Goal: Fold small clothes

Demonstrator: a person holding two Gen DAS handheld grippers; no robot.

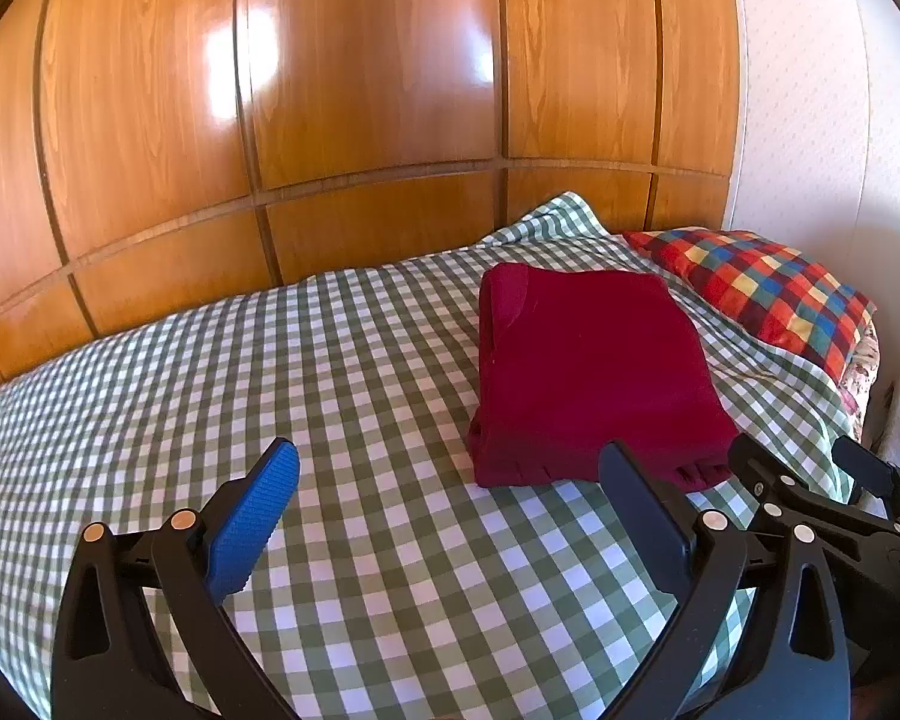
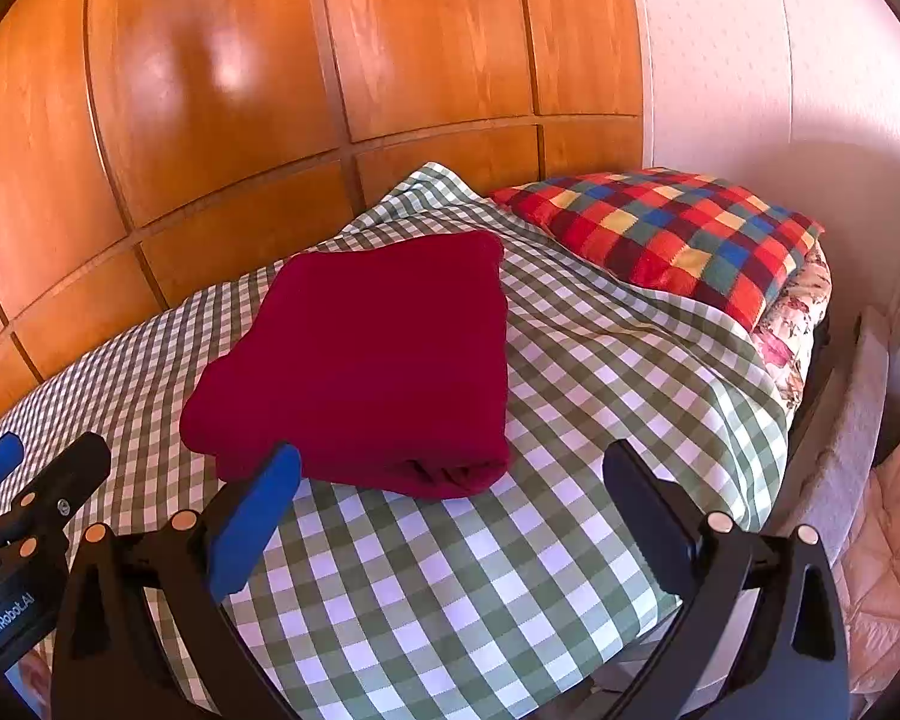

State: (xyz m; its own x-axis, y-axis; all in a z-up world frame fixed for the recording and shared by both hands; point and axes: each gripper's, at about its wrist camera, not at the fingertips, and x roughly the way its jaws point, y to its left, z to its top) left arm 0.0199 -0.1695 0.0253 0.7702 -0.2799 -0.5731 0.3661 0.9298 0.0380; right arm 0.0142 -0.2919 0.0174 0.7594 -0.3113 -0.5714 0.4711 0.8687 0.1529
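Note:
A dark red garment lies folded into a compact rectangle on the green-and-white checked bedspread. It also shows in the right wrist view. My left gripper is open and empty, hovering just in front of and left of the garment's near edge. My right gripper is open and empty, just in front of the garment's near right corner. The right gripper shows at the right edge of the left wrist view. The left gripper shows at the left edge of the right wrist view.
A multicoloured checked pillow lies at the head of the bed, right of the garment. Wooden wardrobe panels stand behind the bed. A white wall is at the right. The bed's right edge drops to a floor with pinkish fabric.

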